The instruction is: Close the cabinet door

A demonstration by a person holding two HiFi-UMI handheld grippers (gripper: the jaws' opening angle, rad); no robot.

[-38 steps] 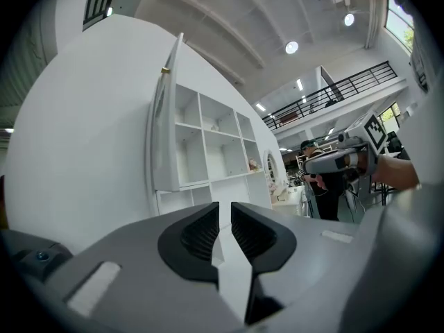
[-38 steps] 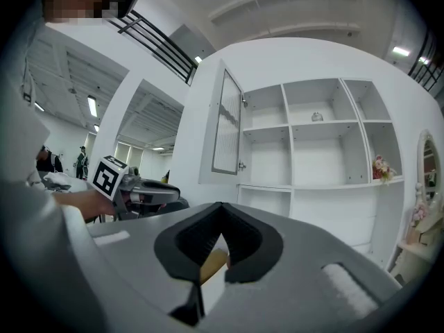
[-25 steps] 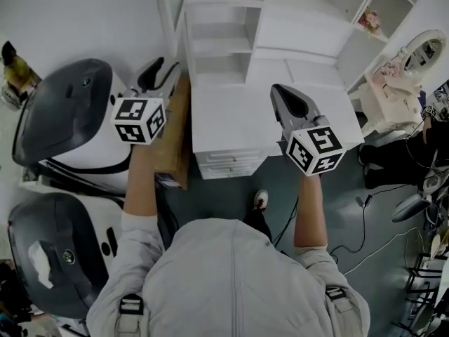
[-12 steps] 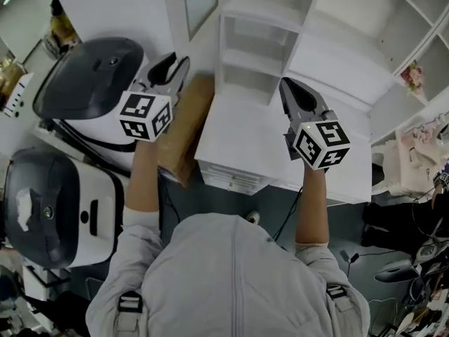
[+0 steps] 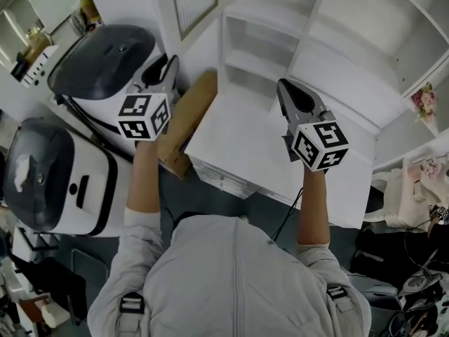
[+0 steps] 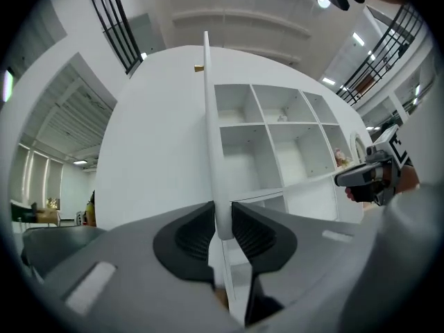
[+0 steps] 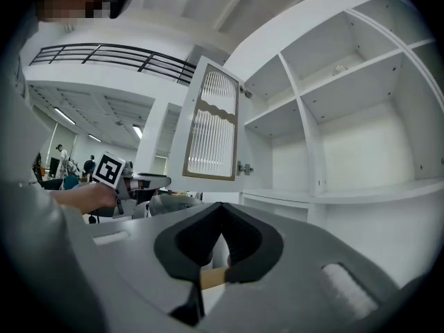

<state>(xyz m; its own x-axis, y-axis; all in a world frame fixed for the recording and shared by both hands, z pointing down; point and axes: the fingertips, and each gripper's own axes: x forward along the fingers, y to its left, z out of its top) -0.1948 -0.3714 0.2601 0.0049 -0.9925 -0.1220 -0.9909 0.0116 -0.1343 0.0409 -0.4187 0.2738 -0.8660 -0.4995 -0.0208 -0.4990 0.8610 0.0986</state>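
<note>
The white cabinet door [image 5: 193, 2] with a ribbed glass panel stands open at the left of the shelf unit [image 5: 280, 41]. In the left gripper view the door [image 6: 208, 116] is seen edge-on, with its lower edge between the jaws. My left gripper [image 5: 168, 65] [image 6: 223, 220] is closing, and both pads touch the door's edge. In the right gripper view the door [image 7: 211, 127] hangs open to the left of the bare shelves. My right gripper [image 5: 284, 90] [image 7: 220, 210] is shut and empty, held level in front of the shelves, apart from the door.
A white desk top [image 5: 238, 139] with drawers [image 5: 217, 174] lies below the shelves. A brown cardboard box [image 5: 186, 121] leans at the desk's left edge. Two white and dark grey machines [image 5: 105, 69] [image 5: 42, 174] stand to the left. Cables trail on the floor at the right.
My left gripper's jaws have narrowed from wide open onto the door's edge. The right gripper has moved in front of the shelves. The head view has swung left.
</note>
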